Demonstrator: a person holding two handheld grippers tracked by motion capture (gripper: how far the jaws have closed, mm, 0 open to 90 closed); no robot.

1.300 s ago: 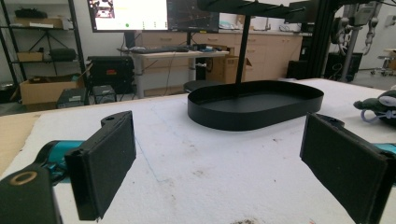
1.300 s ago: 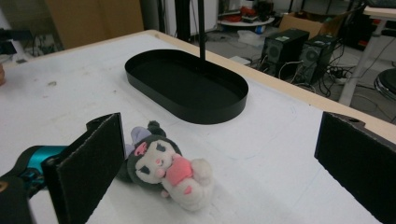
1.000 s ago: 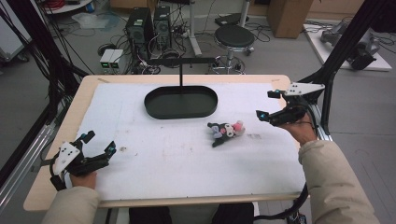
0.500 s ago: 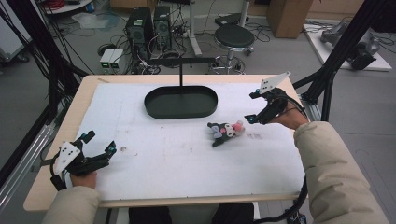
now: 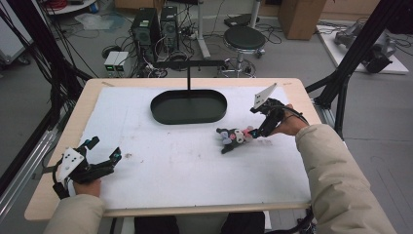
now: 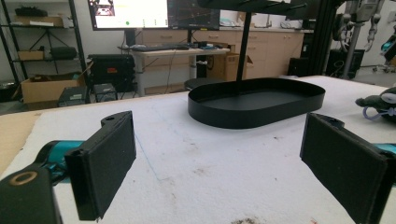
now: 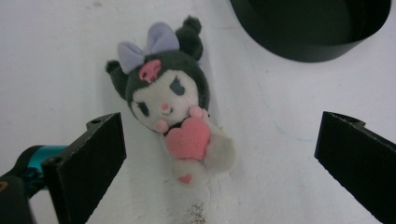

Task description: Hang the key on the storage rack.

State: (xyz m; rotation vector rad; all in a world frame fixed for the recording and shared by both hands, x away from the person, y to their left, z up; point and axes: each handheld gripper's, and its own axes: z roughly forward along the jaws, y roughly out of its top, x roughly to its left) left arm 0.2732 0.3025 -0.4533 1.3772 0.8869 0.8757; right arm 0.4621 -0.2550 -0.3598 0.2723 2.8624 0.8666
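One plush doll (image 7: 170,116) lies face-up on the white surface (image 5: 185,165) near its right side, just beside the single black oval tray (image 5: 189,106). It has a lilac bow and a pink heart. The right tool (image 5: 258,130) hovers just above it, jaws apart and touching nothing. The left tool (image 5: 103,155), also spread wide and empty, rests near the front left corner. No writing is readable.

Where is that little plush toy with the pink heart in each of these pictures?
High view: the plush toy lies right of centre, at the right gripper.
Left gripper view: its edge shows at the far right.
Right gripper view: centre, between the open jaws.
Shared landmark: the black tray.
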